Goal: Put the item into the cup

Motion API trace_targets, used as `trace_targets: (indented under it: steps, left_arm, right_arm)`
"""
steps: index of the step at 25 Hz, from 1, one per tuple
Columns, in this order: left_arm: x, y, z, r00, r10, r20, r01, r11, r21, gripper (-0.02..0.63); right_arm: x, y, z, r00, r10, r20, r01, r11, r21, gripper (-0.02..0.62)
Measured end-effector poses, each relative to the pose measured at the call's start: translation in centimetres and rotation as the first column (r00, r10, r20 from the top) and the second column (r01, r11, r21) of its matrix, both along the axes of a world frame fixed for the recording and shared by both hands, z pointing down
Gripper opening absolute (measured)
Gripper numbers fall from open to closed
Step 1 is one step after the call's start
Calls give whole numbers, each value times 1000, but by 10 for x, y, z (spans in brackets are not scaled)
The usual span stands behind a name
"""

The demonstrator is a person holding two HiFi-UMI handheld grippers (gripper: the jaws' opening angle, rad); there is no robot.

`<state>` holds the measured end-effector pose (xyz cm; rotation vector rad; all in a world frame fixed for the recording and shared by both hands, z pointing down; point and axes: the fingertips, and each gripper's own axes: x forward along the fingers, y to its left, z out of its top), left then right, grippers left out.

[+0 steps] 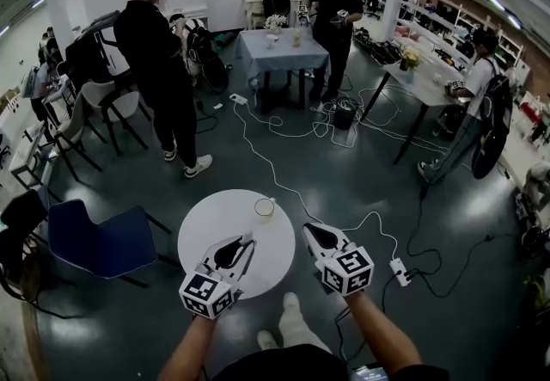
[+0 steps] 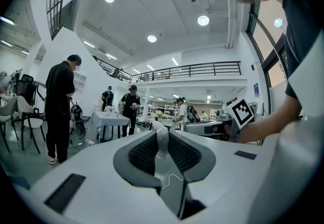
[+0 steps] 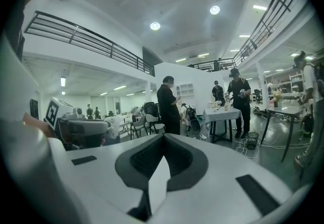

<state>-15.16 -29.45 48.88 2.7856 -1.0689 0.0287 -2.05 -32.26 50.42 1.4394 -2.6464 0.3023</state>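
Carrying step, I judge: left tongs (image 1: pixel 243 246) clamped on a white item (image 2: pixel 161 139) above the near edge of the desk (image 1: pixel 210 220); right tongs (image 1: pixel 311 231) together, empty. Next: reach the cup (image 1: pixel 265 208) by the far edge.

The round white tabletop (image 1: pixel 206 224) lies open from its near edge up to the cup (image 1: pixel 264 208), the only obstacle, at the far edge. A blue chair (image 1: pixel 103 242) stands close on the left side.

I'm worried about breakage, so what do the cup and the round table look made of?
The round table: smooth, matte white top, perhaps laminate or painted wood; the view cannot settle which. The cup: apparently clear glass or plastic; the white top shows through its wall.
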Motion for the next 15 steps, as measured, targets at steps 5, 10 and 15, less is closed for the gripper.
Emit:
trace_targets:
  steps: [5,10,15]
  left_arm:
    - [10,-33,4,1000,-14,-1,14,1000,-4,78]
    - [21,-61,12,999,-34,-1,34,999,-29,78]
    - [38,-94,29,999,-39,10,40,998,-58,78]
  right_arm:
    - [8,-40,5,1000,-16,-11,16,1000,6,15]
    - [20,-73,5,999,-33,-12,33,999,7,15]
    - [38,-108,20,999,-37,-10,37,999,-12,15]
